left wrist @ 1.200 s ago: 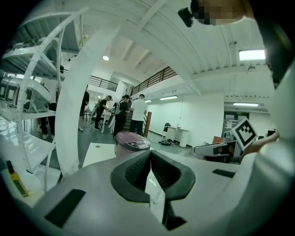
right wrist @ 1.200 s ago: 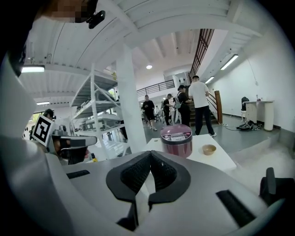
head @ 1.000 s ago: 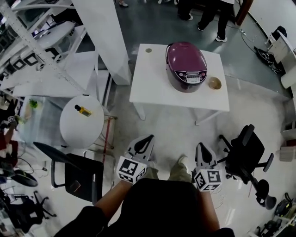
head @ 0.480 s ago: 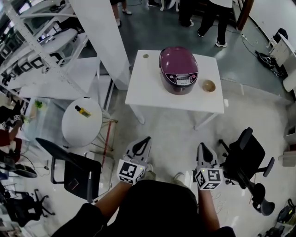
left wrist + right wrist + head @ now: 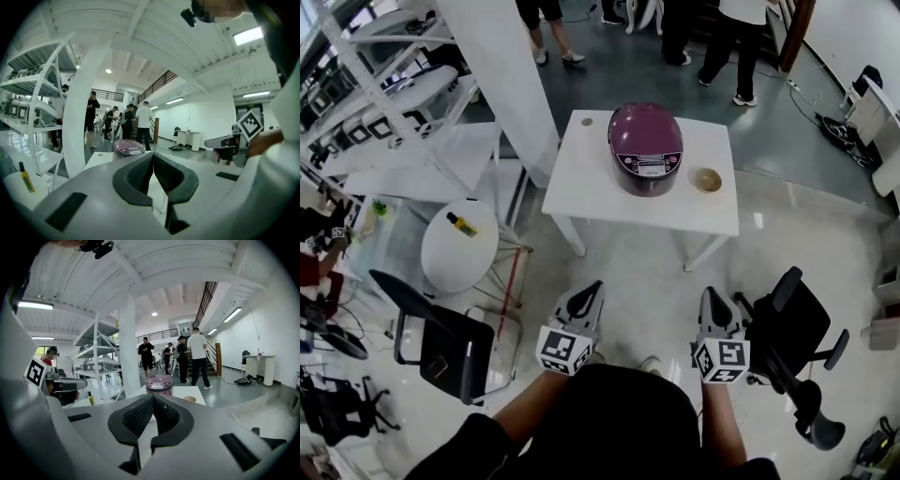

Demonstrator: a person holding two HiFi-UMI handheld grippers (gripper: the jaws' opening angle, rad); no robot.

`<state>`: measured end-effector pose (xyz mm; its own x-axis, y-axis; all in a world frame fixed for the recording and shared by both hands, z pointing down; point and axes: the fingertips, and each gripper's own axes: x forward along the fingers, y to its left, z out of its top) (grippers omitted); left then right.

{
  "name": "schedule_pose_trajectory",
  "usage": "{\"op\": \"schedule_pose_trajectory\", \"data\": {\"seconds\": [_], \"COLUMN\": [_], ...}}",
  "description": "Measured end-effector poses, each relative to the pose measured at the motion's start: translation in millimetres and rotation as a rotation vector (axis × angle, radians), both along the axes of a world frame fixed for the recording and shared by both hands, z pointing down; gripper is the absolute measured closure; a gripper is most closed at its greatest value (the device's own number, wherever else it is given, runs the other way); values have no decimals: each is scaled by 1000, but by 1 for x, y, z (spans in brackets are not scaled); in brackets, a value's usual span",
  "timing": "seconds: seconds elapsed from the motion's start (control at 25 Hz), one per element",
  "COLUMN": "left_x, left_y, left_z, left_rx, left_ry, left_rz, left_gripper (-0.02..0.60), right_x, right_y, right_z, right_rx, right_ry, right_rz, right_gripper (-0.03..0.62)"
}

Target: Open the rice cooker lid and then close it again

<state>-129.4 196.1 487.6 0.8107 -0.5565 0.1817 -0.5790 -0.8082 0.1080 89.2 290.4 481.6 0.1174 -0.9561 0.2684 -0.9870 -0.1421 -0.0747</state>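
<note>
A purple rice cooker (image 5: 646,147) with its lid down stands on a white table (image 5: 581,187) far ahead of me; it also shows small in the left gripper view (image 5: 128,148) and the right gripper view (image 5: 159,383). My left gripper (image 5: 594,290) and right gripper (image 5: 713,297) are held close to my body, well short of the table. Both are shut with nothing between the jaws (image 5: 153,157) (image 5: 153,398).
A small wooden bowl (image 5: 707,180) sits right of the cooker. A round white side table (image 5: 478,258) with a yellow bottle (image 5: 462,224) is at left, black chairs (image 5: 441,342) (image 5: 792,337) flank me, a white pillar (image 5: 511,66) and shelving (image 5: 375,84) stand left. People stand beyond the table.
The table and cooker have shifted left and up in the head view and look smaller. Both grippers stay shut at my waist, about where they were in the picture.
</note>
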Motion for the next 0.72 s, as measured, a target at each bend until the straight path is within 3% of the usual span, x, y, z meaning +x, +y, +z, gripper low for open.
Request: {"op": "schedule_pose_trajectory", "data": {"seconds": [0.72], "left_x": [40], "left_y": [57], "left_z": [6], "left_rx": [8], "left_ry": [6], "left_rz": [-55], "left_gripper": [577], "right_x": [24], "right_y": [45], "right_z": [8], "right_rx": [-7], "right_ry": [25], "right_rz": [-120], "right_gripper": [595]}}
